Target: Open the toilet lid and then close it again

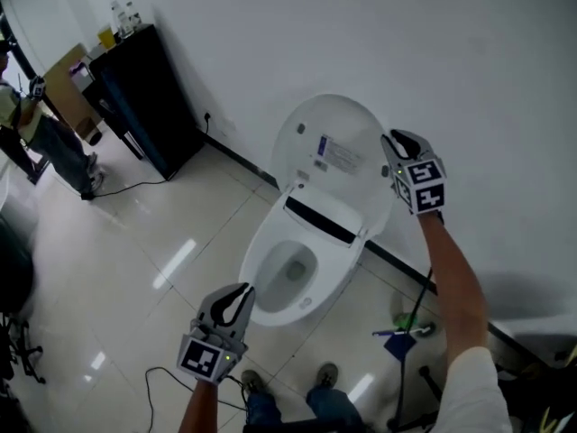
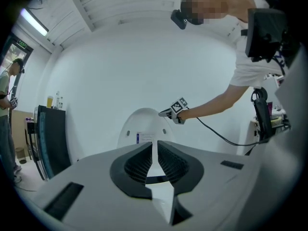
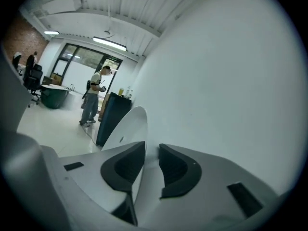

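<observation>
Toilet lid (image 1: 329, 147) is being propped upright at the wall (image 1: 451, 61), right tool (image 1: 390, 141) clenched on its 2 o'clock rim, probably for lowering it. Left tool (image 1: 242, 292) is being held clenched, empty, at 7 o'clock.

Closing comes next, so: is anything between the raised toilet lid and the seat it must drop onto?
Nothing visible does: the toilet lid stands raised against the wall, and the seat below it is bare.
</observation>
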Motion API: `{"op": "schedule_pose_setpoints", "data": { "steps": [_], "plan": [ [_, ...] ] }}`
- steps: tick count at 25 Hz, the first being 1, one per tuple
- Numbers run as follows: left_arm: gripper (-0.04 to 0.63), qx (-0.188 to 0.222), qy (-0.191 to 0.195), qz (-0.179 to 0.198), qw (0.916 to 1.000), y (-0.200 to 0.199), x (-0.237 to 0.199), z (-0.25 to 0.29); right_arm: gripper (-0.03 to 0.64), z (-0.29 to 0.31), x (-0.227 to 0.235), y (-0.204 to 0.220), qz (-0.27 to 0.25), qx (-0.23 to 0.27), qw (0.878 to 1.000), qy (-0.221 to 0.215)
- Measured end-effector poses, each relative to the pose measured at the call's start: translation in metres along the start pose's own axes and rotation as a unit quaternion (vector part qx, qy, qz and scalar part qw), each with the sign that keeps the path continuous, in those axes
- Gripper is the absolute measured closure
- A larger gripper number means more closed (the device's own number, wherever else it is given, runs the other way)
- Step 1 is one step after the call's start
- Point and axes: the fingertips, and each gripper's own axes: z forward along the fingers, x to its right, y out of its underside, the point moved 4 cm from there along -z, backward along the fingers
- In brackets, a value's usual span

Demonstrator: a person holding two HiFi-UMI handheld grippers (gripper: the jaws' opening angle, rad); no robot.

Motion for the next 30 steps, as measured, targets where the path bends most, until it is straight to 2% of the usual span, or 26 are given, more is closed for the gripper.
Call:
{"op": "schedule_pose_setpoints", "data": {
  "steps": [3,5,11,15,19,22,26,30],
  "plan": [
    [0.568,-0.005,0.001,0.001,1.0000,0.001,0.014,0.008,0.543,0.033,0.045,0.018,0.054,-0.027,0.998,0.023],
    [0.568,-0.016,-0.001,-0.005,0.9999,0.006,0.022,0.004,0.541,0.043,0.058,0.029,0.082,-0.040,0.996,0.025],
    [0.568,-0.027,-0.011,-0.008,0.9996,-0.002,0.030,-0.005,0.528,0.040,0.059,0.022,0.085,-0.042,0.995,0.015],
    [0.568,-0.028,-0.015,-0.032,0.9990,-0.012,0.026,-0.014,0.513,0.019,0.044,0.008,0.081,-0.034,0.996,-0.018],
    [0.568,-0.035,-0.004,-0.053,0.9980,-0.040,0.013,-0.035,0.514,-0.055,0.002,-0.041,0.061,0.016,0.996,-0.066],
    [0.568,-0.026,0.002,-0.034,0.9991,-0.081,0.002,-0.052,0.514,-0.137,-0.043,-0.077,0.084,0.046,0.990,-0.104],
    [0.568,-0.023,0.007,0.006,0.9997,-0.132,0.000,-0.076,0.514,-0.240,-0.122,-0.099,0.097,0.060,0.983,-0.142],
    [0.568,-0.011,0.040,0.008,0.9991,-0.162,0.005,-0.106,0.513,-0.317,-0.194,-0.108,0.120,0.071,0.979,-0.151]
  ]
}}
